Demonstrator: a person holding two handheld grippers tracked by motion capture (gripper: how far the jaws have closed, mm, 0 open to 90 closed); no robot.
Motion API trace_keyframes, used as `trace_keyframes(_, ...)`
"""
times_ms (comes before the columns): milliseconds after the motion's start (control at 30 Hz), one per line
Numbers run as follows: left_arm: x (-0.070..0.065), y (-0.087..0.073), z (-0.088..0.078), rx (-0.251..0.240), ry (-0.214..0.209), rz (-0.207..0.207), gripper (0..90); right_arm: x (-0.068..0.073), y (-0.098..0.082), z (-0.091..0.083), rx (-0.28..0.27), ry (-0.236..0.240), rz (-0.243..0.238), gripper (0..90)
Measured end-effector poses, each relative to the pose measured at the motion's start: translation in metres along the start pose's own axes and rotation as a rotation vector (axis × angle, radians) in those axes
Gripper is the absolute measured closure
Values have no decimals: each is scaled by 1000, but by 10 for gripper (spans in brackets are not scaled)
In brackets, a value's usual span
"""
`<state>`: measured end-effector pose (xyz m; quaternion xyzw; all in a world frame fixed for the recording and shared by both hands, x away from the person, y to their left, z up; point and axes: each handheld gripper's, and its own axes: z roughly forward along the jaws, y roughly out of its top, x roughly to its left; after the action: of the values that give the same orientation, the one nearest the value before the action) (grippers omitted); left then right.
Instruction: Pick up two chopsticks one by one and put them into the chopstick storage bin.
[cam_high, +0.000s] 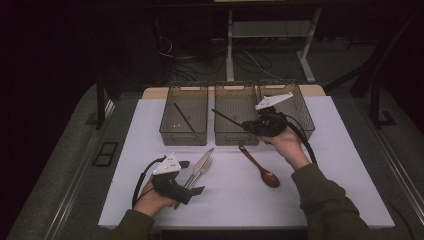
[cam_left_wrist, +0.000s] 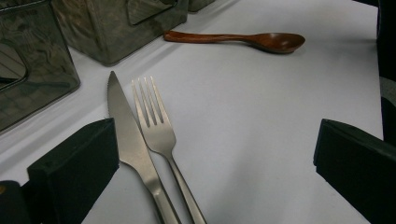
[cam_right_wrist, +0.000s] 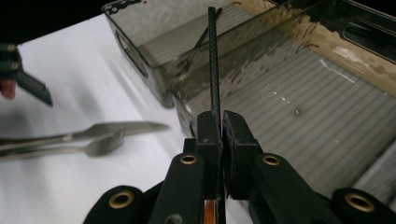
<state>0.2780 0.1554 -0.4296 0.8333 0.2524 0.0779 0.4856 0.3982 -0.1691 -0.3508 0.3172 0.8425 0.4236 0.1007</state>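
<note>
**Chopstick pinched and over the middle bin; knife and fork wait at your left**

Nearest you, your left gripper (cam_high: 186, 176) rests low on the white table (cam_high: 320, 200) with its jaws spread wide and nothing pressed between them. The knife (cam_left_wrist: 128, 144) and fork (cam_left_wrist: 156, 130) lie side by side, touching, just inside its left jaw in the left gripper view, so you are lined up to take one of them without shifting. Your left forearm comes in flat from the bottom edge, wrist straight, gripper pointing up the table.

A little farther out, the wooden spoon (cam_high: 260, 167) lies alone on the table, bowl toward you, handle aimed at the bins and apart from both grippers.

Beyond it, your right gripper (cam_high: 246, 125) is clamped on a thin black chopstick (cam_right_wrist: 214, 60); the right gripper view shows the pads closed tight on it near one end, the long part jutting forward over the middle bin (cam_high: 235, 137). You hold it by the end so the rest can drop lengthwise. Your right arm reaches forward and inward, hand raised at the bin's near rim.

Farthest left, the left bin (cam_high: 172, 135) already holds what looks like a matching dark stick (cam_high: 186, 120), though the dim light makes that uncertain.
</note>
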Motion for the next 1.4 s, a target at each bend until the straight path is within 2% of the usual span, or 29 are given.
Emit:
trace_keyframes(233, 0, 0, 1, -5, -2, -3, 0, 3, 23, 26, 11, -9, 29, 850)
trace_keyframes(633, 0, 1, 2, -13, -9, -3, 0, 9, 58, 73, 53, -32, 39, 850)
trace_keyframes(700, 0, 1, 2, -20, -12, -9, 0, 10, 63, 81, 65, -46, 40, 851)
trace_keyframes(1000, 0, 2, 1, -25, -18, -3, 0, 16, 80, 116, 89, -49, 72, 850)
trace_keyframes(1400, -1, 3, -1, -35, -23, -5, 0, 28, 103, 156, 142, -66, 51, 849)
